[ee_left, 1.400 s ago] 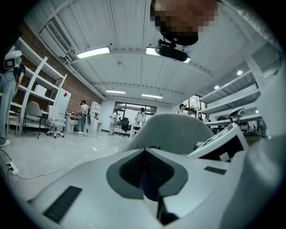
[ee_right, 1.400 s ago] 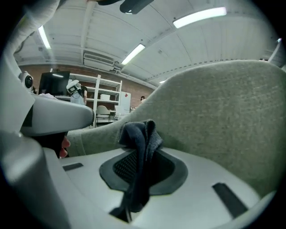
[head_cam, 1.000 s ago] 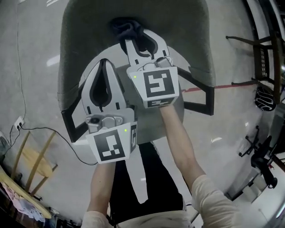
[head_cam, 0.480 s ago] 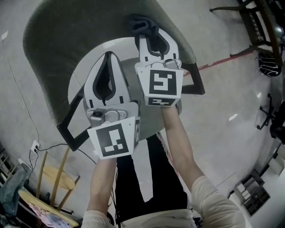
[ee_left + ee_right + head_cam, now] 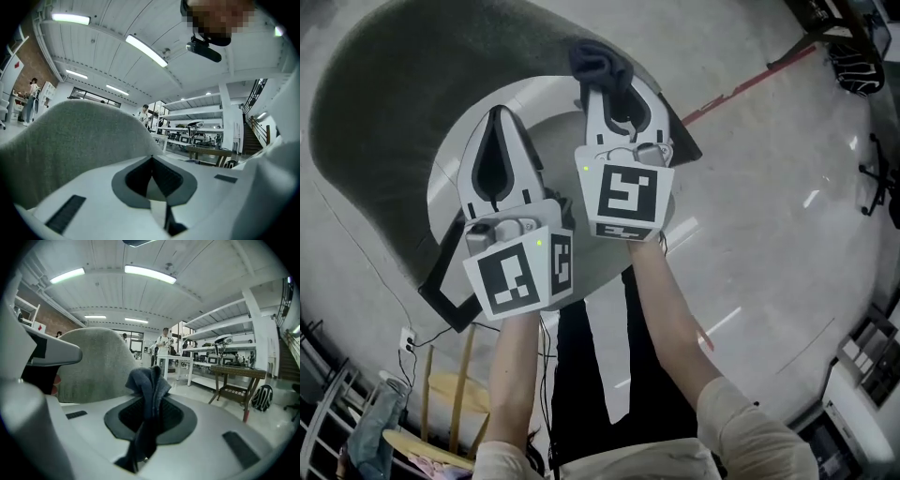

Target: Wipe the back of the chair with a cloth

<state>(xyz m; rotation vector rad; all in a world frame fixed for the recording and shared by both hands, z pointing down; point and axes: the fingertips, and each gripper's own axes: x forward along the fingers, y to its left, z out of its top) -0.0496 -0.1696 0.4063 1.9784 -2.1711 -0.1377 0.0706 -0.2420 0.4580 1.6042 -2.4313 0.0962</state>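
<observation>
Workshop floor, polished grey; shelving and benches show beyond in both gripper views. Chair back: grey upholstered shell, long top edge curving across the head view's upper left. Left gripper: fingers closed together, nothing between them. Right gripper: fingers pinched on the dark cloth, which is bunched past the tips. The cloth sits near the back's right end, with the back ahead and to the left. Right hand is nearer, so the wipe probably runs leftward.
</observation>
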